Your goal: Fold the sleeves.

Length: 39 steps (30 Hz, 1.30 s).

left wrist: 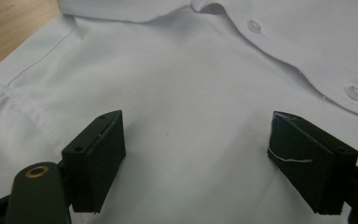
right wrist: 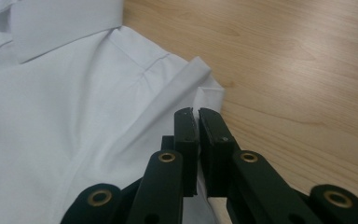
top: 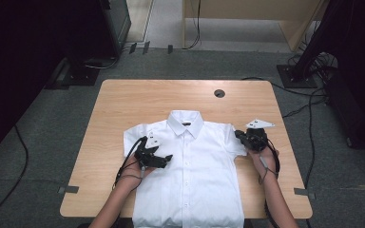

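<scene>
Across the light wooden tabletop (top: 123,102), toward its near edge, lay the white short-sleeved button shirt (top: 190,180), collar away from me, my left gripper (top: 158,159) spread wide over its chest, my right gripper (top: 247,137) pinching its sleeve hem.

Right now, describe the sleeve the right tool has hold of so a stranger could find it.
On the wooden table lies a white shirt, collar away from the person. Its short sleeve at the right tool has its hem pinched between the shut jaws, unlike the other sleeve.
</scene>
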### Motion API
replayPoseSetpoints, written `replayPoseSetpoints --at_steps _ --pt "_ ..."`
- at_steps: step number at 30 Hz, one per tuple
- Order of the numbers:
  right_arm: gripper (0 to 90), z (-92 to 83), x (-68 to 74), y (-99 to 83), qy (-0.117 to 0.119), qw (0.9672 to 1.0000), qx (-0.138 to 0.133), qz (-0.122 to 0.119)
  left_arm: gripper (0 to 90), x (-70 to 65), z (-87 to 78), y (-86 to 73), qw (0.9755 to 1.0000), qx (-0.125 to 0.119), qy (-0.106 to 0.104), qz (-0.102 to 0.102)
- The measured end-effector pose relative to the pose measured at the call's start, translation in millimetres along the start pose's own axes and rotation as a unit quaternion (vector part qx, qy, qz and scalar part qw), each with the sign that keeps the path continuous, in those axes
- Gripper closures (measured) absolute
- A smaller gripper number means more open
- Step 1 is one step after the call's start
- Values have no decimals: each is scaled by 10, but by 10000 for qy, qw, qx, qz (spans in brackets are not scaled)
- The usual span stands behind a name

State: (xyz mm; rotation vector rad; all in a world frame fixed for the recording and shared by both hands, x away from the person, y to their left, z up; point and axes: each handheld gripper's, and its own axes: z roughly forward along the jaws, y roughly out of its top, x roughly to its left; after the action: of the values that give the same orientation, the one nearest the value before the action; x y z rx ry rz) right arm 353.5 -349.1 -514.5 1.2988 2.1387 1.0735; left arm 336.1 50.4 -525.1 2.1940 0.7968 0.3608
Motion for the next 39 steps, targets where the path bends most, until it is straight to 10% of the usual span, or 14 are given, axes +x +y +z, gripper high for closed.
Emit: replayPoseSetpoints --at_steps 39 --pt "875 97 546 206 496 9977 -30 -462 189 0 0 0 10000 3 1 1"
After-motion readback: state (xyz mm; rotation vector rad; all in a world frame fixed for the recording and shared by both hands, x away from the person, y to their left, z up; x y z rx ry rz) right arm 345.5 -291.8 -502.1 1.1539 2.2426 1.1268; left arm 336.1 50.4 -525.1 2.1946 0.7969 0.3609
